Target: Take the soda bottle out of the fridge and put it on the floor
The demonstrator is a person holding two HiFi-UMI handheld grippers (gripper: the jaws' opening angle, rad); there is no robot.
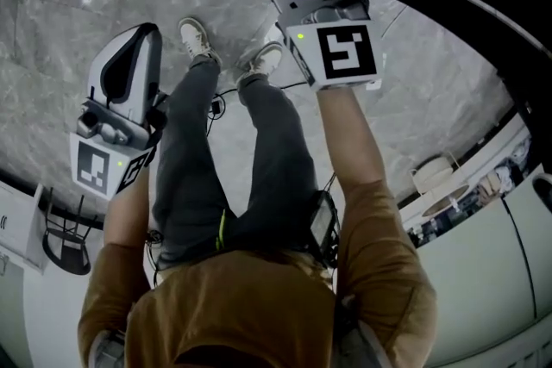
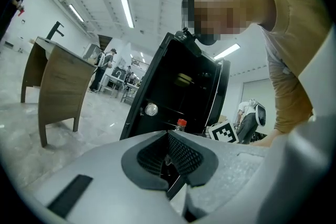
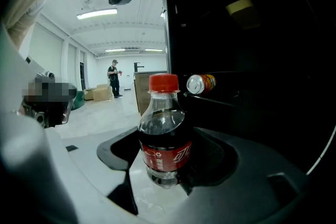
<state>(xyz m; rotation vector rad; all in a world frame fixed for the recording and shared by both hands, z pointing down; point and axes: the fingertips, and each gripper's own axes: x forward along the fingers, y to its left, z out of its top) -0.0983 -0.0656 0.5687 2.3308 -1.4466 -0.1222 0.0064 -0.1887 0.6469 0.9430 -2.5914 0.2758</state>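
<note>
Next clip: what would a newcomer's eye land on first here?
The red-capped soda bottle, clamped between the jaws of the right hand-held gripper, fills the middle of the right gripper view. Just behind it is the open black fridge, with a can lying on a shelf. In the head view, the person's legs stand on a grey marble floor.

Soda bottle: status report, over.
Right gripper shut on soda bottle, outside the fridge; floor contact unclear. Left gripper shut, empty. Nothing seen beneath the bottle.
</note>
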